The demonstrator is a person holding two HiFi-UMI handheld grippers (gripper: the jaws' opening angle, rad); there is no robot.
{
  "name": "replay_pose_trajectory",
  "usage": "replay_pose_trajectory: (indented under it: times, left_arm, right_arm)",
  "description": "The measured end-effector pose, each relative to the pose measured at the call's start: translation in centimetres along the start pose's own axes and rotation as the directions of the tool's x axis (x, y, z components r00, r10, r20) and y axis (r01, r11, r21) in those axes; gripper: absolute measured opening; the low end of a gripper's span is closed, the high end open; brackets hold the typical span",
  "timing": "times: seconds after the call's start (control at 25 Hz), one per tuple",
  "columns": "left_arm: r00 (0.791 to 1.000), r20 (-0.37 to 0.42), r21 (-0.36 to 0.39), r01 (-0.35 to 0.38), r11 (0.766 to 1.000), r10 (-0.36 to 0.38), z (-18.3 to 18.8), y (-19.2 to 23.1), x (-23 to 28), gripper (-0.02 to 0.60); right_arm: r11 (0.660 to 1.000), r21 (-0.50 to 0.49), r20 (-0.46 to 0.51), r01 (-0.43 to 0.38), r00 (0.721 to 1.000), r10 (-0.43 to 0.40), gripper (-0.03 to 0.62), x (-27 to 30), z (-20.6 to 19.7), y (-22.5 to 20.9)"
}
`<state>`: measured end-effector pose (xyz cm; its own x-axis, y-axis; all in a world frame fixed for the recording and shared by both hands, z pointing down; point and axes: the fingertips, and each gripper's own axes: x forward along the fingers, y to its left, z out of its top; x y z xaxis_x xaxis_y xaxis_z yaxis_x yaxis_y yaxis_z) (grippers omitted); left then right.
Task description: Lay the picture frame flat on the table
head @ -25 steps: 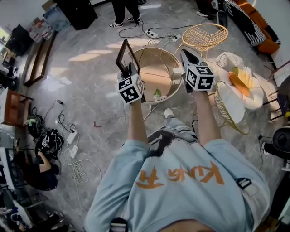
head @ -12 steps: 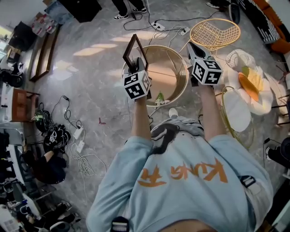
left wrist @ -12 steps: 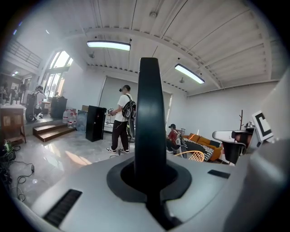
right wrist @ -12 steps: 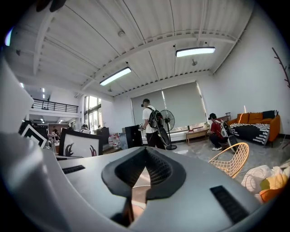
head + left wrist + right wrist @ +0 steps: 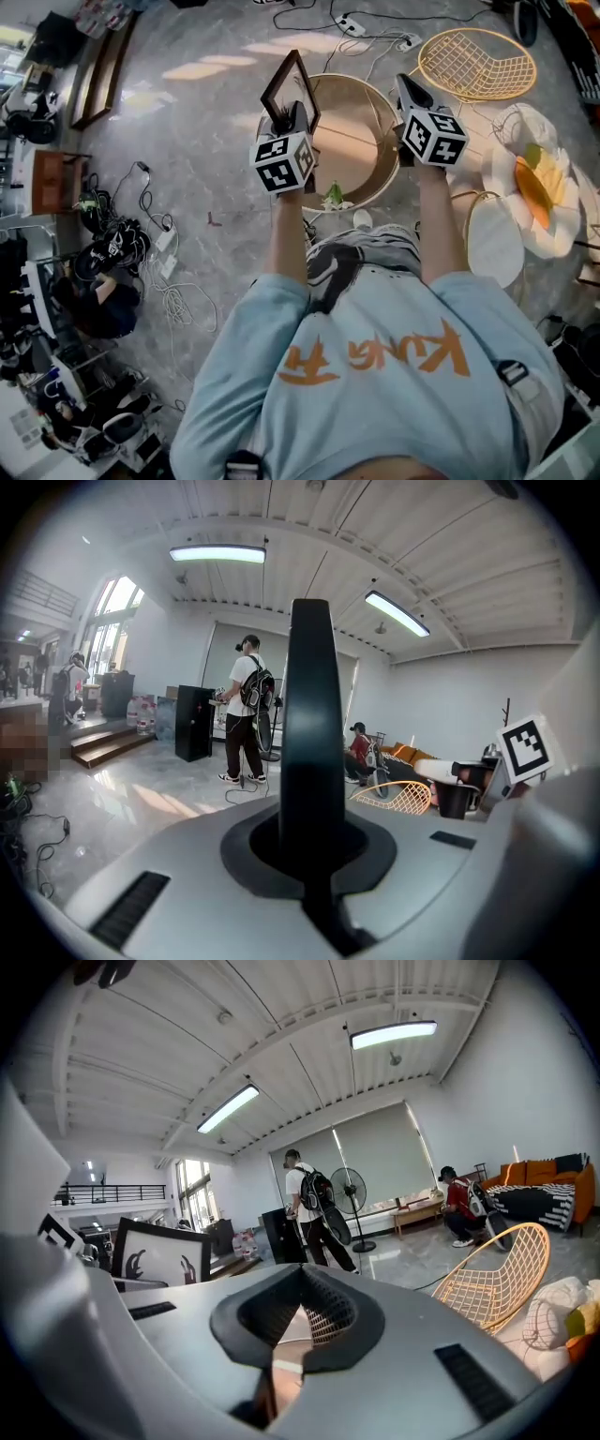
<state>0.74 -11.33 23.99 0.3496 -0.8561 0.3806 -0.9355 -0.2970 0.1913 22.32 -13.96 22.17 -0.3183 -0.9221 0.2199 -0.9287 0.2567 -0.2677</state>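
In the head view, a dark-framed picture frame (image 5: 289, 86) stands upright on edge above the left rim of the round wooden table (image 5: 370, 173). My left gripper (image 5: 287, 116) is shut on its lower edge. From the left gripper view the frame (image 5: 311, 714) is a dark vertical bar clamped between the jaws of the left gripper (image 5: 309, 832). The right gripper view shows its white picture face (image 5: 159, 1255) at the left. My right gripper (image 5: 406, 87) hovers over the table's right rim, and its jaws (image 5: 302, 1277) are shut with nothing in them.
A small green object (image 5: 333, 197) sits at the table's near edge. A gold wire chair (image 5: 478, 61) stands beyond the table, and a flower-shaped seat (image 5: 534, 183) and white side table (image 5: 492, 234) are at the right. Cables (image 5: 141, 253) lie on the floor at the left. People (image 5: 246, 714) stand far off.
The person has stepped closer to the round table, and both grippers have travelled forward over its rim. The frame stays upright in the left gripper.
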Motion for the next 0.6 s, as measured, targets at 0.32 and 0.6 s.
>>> replay_pose_trajectory:
  times: [0.32, 0.6]
  left_arm:
    - [0.989, -0.121, -0.031, -0.084, 0.996, 0.08, -2.0, 4.5, 1.6, 0.026]
    - [0.979, -0.198, -0.097, -0.066, 0.993, 0.046, -5.6, 5.4, 1.4, 0.026]
  right_arm:
    - [0.993, 0.082, -0.108, -0.083, 0.99, 0.091, -0.002, 8.3, -4.0, 1.1]
    - [0.994, 0.02, -0.153, -0.105, 0.982, 0.107, -0.003, 9.2, -6.9, 4.1]
